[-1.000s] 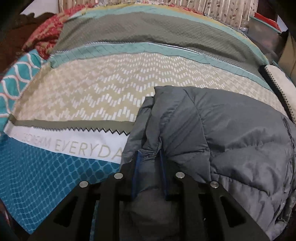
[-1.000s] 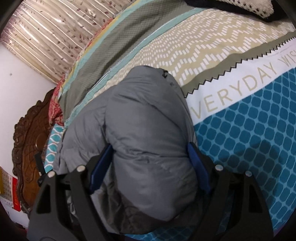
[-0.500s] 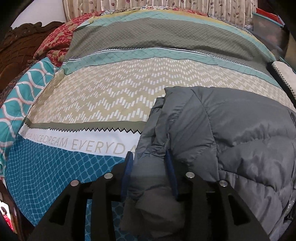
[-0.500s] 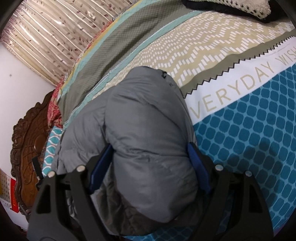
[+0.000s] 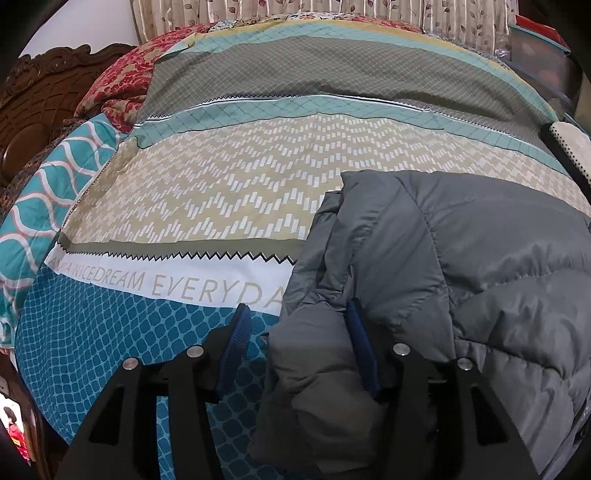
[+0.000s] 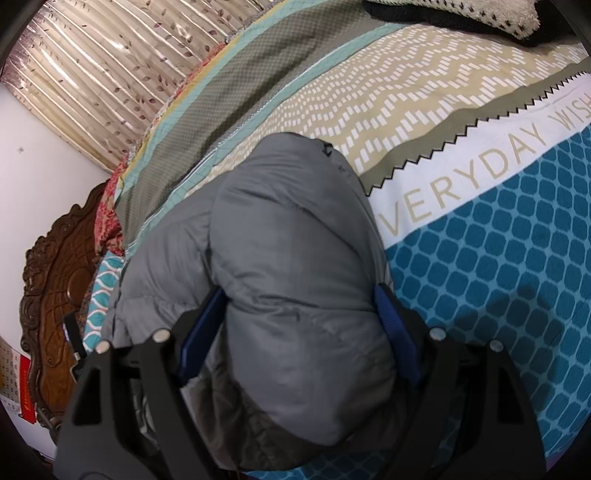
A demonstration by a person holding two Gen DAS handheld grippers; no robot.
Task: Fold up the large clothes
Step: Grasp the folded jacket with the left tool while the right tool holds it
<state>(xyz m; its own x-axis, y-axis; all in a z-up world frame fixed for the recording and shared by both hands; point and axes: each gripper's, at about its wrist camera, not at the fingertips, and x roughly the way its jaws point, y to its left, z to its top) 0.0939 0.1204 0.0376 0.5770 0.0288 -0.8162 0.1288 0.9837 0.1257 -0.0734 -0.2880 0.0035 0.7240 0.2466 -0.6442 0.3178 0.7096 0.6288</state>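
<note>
A grey puffer jacket (image 5: pixel 480 277) lies folded in a thick bundle on the patterned bedspread (image 5: pixel 221 192). My left gripper (image 5: pixel 298 308) straddles the jacket's near-left corner and its jaws are opening. The left pad (image 5: pixel 236 332) stands clear of the cloth over the blue print, while the right pad (image 5: pixel 360 343) still rests against a fold. In the right wrist view, the jacket (image 6: pixel 295 240) bulges up between the fingers of my right gripper (image 6: pixel 301 295). Both of its blue pads press on the sides of the rolled bulk.
A carved wooden headboard (image 5: pixel 33 122) and a red floral pillow (image 5: pixel 125 81) are at the far left. A white fuzzy item with black trim (image 6: pixel 461 14) lies at the bed's other end. Curtains (image 6: pixel 92 74) hang behind the bed. A storage box (image 5: pixel 539 48) stands at the far right.
My left gripper's jaws have spread apart and released the jacket fold they pinched, and its view has tipped slightly. The right gripper and the bundle have not moved.
</note>
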